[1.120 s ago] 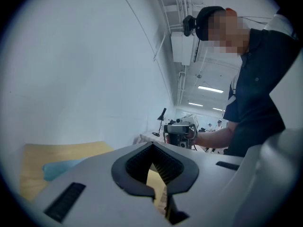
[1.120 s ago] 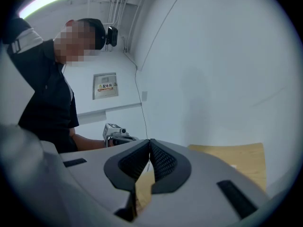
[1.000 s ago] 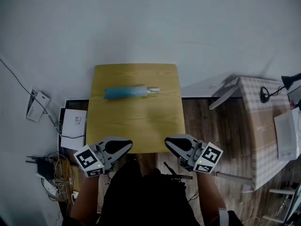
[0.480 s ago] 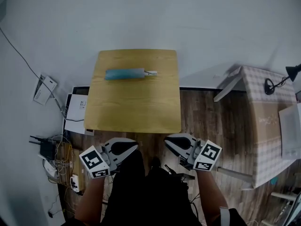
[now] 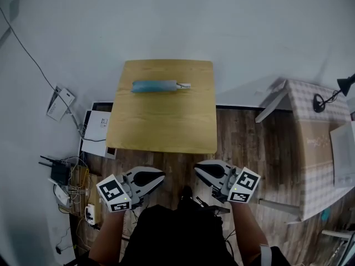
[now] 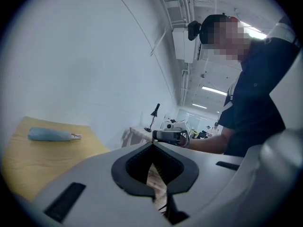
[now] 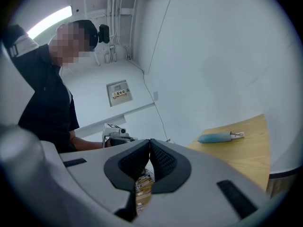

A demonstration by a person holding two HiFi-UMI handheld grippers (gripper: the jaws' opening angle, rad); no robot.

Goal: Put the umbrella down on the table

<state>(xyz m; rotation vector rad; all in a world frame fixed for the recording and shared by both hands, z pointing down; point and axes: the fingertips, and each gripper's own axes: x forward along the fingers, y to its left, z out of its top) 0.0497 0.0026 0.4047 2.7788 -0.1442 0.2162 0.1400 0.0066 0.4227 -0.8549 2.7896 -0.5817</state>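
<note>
1. The left gripper [image 5: 162, 174] is clenched tip to tip with nothing between its jaws. A second ago it hung over the table's near edge; now it is off the table, above the wood floor [image 5: 172, 160].
2. The table [image 5: 161, 129] sits further up the head view than before, and a strip of floor now lies between its near edge and both grippers.
3. The umbrella [image 5: 155, 86] is blue and folded. It lies flat across the far part of the table with its pale handle end pointing right — the same spot on the top as a second ago, well apart from both grippers.
4. The right gripper [image 5: 197, 165] is also clenched and empty. It has come back off the table edge level with the left one.
5. Left of the table, a small wall box [image 5: 60, 103] is on the white wall. A white box [image 5: 99, 127] lies just beside the table's left side, and a tangle of cables [image 5: 69, 187] is on the floor nearer the person.
6. Right of the table stands a checked table [image 5: 310, 143], with a black lamp [image 5: 345, 85] at the picture's edge.
7. Each gripper view shows the other gripper in the person's hand — and the umbrella off to the side.
</note>
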